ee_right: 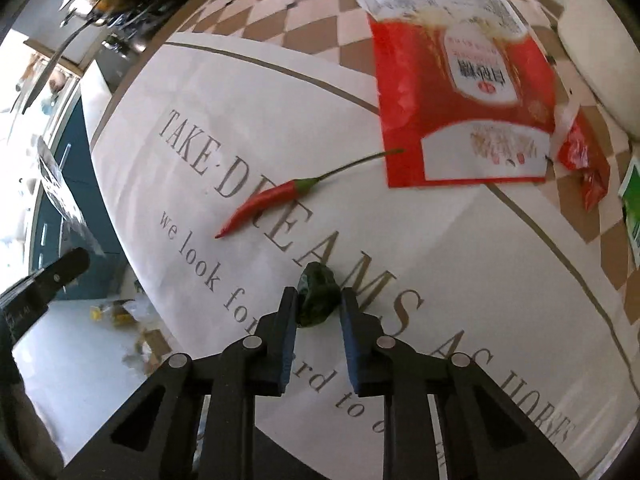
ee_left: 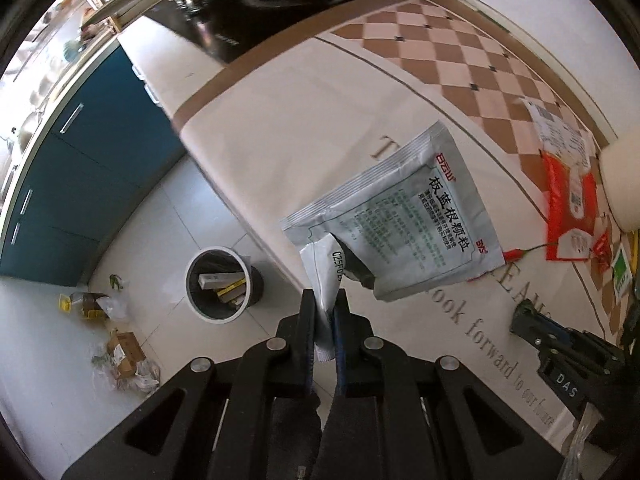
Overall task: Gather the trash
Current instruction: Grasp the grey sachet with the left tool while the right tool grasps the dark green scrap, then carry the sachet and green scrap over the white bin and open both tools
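Note:
My left gripper (ee_left: pixel 323 304) is shut on a corner of a silver medicine sachet (ee_left: pixel 400 216) and holds it in the air over the table edge. A grey trash bin (ee_left: pixel 219 284) with several boxes inside stands on the floor below and to the left. My right gripper (ee_right: pixel 318 300) is open, its fingers on either side of a dark green scrap (ee_right: pixel 316 300) lying on the tablecloth (ee_right: pixel 440 260). A red chili (ee_right: pixel 266 204) lies ahead of it. A red food bag (ee_right: pixel 460 92) lies further back. The right gripper also shows in the left wrist view (ee_left: pixel 528 320).
Loose litter (ee_left: pixel 116 344) lies on the floor left of the bin. Blue cabinets (ee_left: pixel 80 160) stand beyond. A black stove (ee_left: pixel 256 8) sits at the far end of the counter. A small red wrapper (ee_right: pixel 584 164) and a green packet (ee_right: pixel 634 208) lie at the right.

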The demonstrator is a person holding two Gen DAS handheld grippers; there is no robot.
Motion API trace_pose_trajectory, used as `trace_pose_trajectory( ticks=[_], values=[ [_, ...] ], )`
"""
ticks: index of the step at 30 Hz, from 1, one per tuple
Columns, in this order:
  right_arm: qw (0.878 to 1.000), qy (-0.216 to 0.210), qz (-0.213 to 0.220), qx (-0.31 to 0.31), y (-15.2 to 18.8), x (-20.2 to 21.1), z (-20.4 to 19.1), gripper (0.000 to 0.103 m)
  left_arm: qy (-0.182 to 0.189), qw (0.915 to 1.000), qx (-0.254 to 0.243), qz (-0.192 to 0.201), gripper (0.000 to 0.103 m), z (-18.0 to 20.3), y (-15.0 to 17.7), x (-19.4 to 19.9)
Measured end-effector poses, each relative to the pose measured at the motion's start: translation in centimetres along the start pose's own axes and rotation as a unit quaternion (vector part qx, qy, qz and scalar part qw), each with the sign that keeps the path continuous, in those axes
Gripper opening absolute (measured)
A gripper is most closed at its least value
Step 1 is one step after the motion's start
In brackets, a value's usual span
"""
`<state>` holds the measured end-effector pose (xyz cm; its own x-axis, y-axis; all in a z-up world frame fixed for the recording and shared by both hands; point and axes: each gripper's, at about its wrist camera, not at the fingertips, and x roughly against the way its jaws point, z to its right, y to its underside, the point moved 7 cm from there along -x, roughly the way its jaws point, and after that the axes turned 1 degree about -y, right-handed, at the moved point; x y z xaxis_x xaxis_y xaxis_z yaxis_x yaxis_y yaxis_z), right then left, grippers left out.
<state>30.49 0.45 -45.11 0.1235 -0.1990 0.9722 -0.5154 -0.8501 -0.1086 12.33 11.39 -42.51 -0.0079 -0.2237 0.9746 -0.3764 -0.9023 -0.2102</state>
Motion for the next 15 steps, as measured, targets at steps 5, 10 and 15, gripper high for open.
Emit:
trace_pose_trajectory(
  ticks=[5, 10, 15],
  values=[
    [0.999, 0.019, 0.019, 0.017, -0.1, 0.6, -1.3, 0.021, 0.001, 0.9998, 0.017, 0.008, 0.005, -2.3, 0.2, 0.4],
    [0.998, 0.024, 0.044, 0.036, -0.4, 2.2, -4.1, 0.021, 0.002, 0.9989, 0.040, 0.023, 0.005, -5.8, 0.2, 1.5],
    [0.997, 0.006, 0.055, 0.063, -0.1, 3.3, -9.1, 0.021, 0.003, 0.9966, 0.080, 0.022, 0.005, -11.2, 1.2, 1.8]
  ],
)
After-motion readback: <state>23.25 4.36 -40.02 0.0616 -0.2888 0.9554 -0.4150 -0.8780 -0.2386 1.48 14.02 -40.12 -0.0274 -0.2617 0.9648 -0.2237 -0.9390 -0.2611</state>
